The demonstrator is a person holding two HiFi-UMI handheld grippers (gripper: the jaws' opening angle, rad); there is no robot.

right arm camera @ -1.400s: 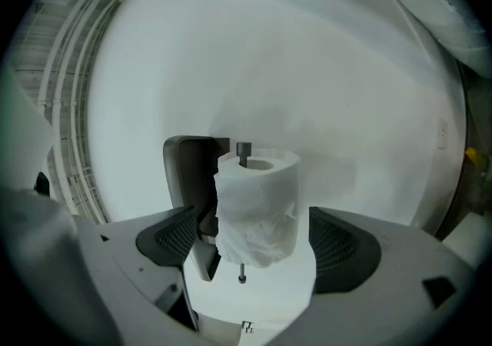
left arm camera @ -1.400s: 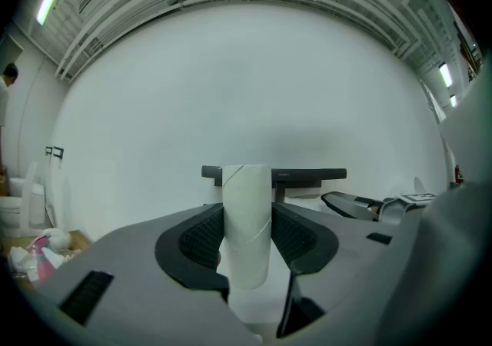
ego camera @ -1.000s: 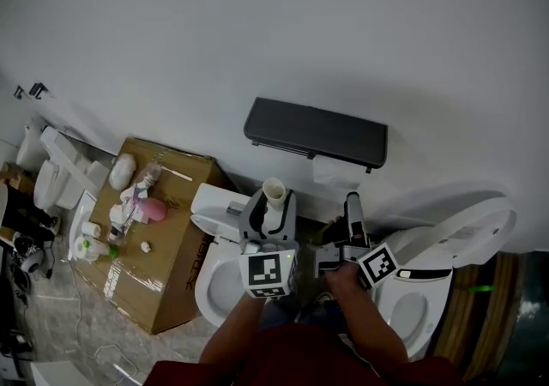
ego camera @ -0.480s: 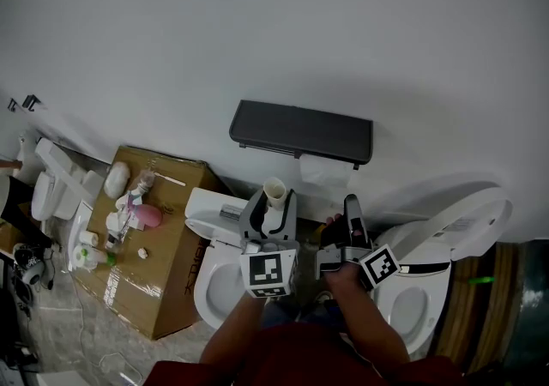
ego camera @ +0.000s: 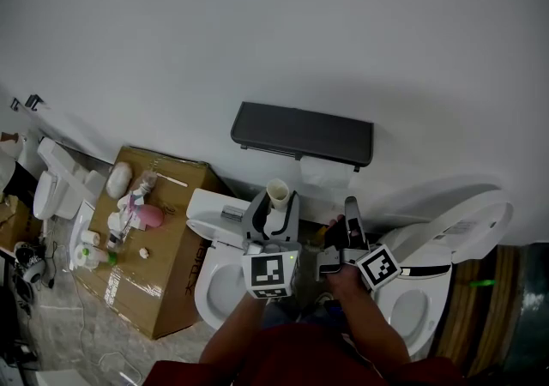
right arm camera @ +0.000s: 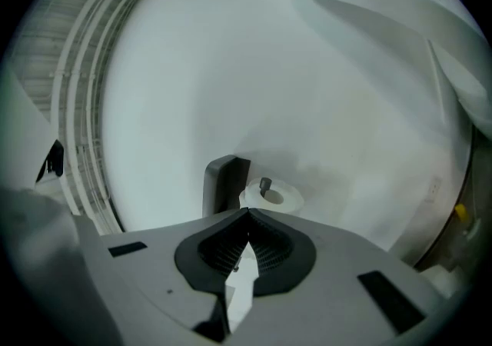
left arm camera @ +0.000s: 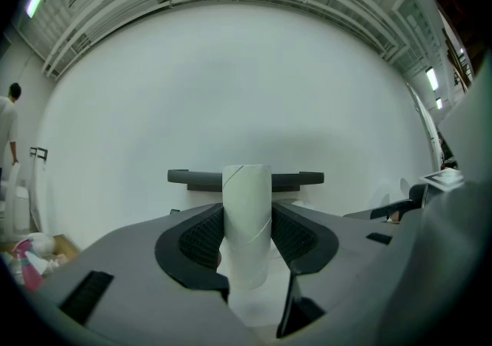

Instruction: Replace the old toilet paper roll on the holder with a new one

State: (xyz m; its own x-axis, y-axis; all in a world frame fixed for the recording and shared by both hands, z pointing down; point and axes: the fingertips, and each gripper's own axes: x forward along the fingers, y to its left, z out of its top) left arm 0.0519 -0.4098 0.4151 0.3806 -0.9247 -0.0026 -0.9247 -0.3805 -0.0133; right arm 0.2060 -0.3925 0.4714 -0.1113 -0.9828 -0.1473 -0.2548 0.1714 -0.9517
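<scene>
The smooth white wall (ego camera: 257,33) fills most of the head view. Low at its centre hangs the holder (ego camera: 302,134) — a flat, dark, matte cover. Beneath it a soft white paper roll (right arm camera: 270,197) is already in place with a dark peg at its core, so the swap looks nearly done. What is left, I judge, is discarding the old roll (left arm camera: 247,183) — a bare, pale cardboard tube with a spiral seam. It stands upright, pinched between the ribbed pads of the left gripper (left arm camera: 247,214). The right gripper (right arm camera: 247,214) has just been closing its jaws; they meet with nothing between them.
</scene>
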